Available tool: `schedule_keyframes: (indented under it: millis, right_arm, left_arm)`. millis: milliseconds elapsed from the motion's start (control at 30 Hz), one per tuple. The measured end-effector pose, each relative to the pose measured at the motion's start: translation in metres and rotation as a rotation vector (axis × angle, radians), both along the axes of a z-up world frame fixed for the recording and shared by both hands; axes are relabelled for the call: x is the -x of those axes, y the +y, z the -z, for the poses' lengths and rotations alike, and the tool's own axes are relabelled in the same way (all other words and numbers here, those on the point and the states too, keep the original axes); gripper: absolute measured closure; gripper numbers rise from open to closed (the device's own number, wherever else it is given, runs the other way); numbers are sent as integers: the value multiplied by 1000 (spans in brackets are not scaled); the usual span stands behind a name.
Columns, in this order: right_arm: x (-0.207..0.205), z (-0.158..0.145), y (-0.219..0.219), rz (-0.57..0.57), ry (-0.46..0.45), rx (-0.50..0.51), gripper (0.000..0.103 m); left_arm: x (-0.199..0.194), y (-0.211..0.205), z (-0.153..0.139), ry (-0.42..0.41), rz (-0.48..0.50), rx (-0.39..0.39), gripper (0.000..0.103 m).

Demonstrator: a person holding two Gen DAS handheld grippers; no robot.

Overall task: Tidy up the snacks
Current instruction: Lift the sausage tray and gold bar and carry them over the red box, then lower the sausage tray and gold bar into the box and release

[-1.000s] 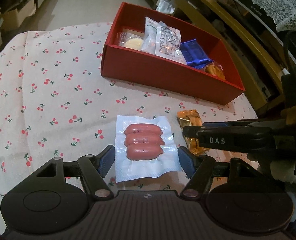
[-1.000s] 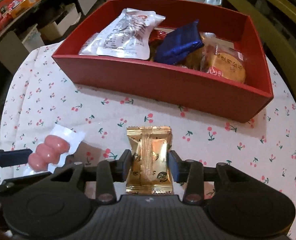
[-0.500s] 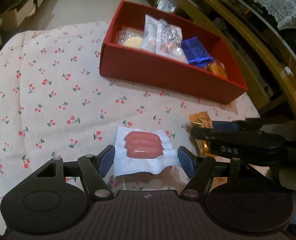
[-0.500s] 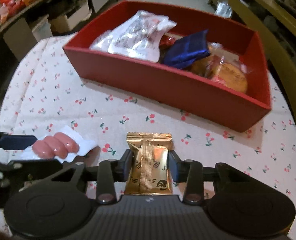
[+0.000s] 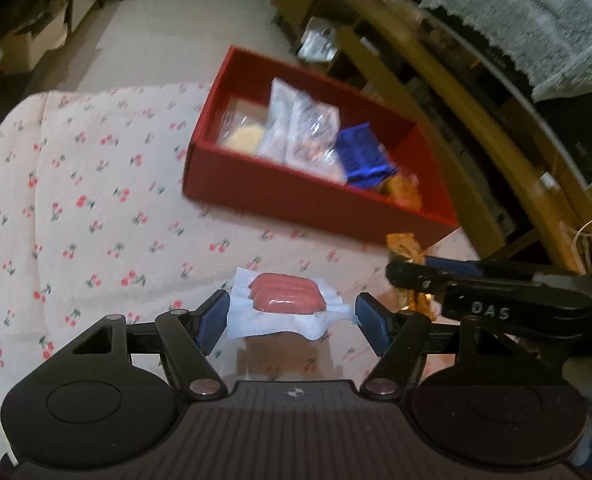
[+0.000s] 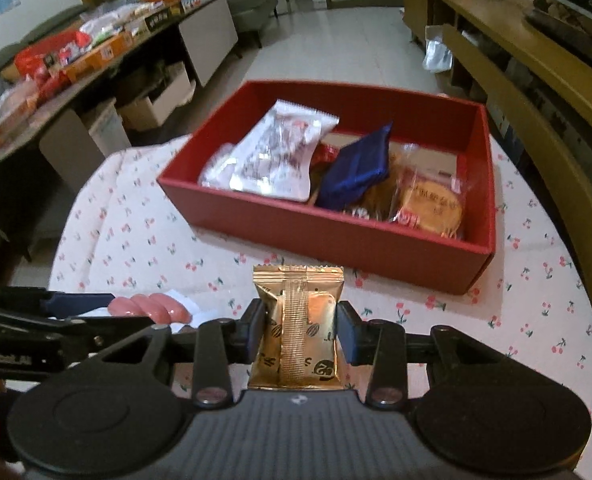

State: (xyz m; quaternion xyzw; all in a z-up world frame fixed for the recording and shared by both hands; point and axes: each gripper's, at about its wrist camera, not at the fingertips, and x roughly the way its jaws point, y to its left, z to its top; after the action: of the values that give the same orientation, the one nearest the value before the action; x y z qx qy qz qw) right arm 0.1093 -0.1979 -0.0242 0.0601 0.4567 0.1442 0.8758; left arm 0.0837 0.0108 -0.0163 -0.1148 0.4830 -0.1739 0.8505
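The sausage pack (image 5: 285, 306) is pinched between the pads of the left hand-held gripper (image 5: 291, 316), off the desk (image 5: 95, 220). Just to its right, the right hand-held gripper (image 6: 300, 330) clamps an upright gold snack packet (image 6: 298, 328). Ahead of both sits the red box (image 6: 336, 236), holding other snacks.

The bench cloth (image 6: 536, 320) was cream, dotted with small red cherries on green stems, and the box (image 6: 336, 236) on it was plain deep red. Inside lay a dark blue packet (image 6: 356, 168), a white-and-clear wrapper (image 6: 279, 156) with red print, and an orange-brown cake (image 6: 432, 208). The sausages (image 5: 285, 294) were pink in clear-white film, the held snack packet (image 6: 298, 328) gold with dark motifs, and both black claws carried blue pads (image 5: 211, 320).
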Motion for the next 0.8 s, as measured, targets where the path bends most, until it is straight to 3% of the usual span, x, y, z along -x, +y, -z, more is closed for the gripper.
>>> schedule_keyframes:
  millis: [133,467,600,800]
  right_arm:
    - [-3,-11,-3,14,-31,-25,51]
    - [-44,-30,-17,106,-95,-68,51]
    - [-71,-28,-25,157,-102,-66,51]
    - [-102,-12,-25,180,-90,-32,51]
  left_arm:
    - [-6,-3,-15,-40,-2,33,28]
    - [-59,-30,-37,-153,9,32,28]
    - [-83,-46,-34,-195,16,-7,28]
    - [-111,-57,-15,-191,8,-35,28]
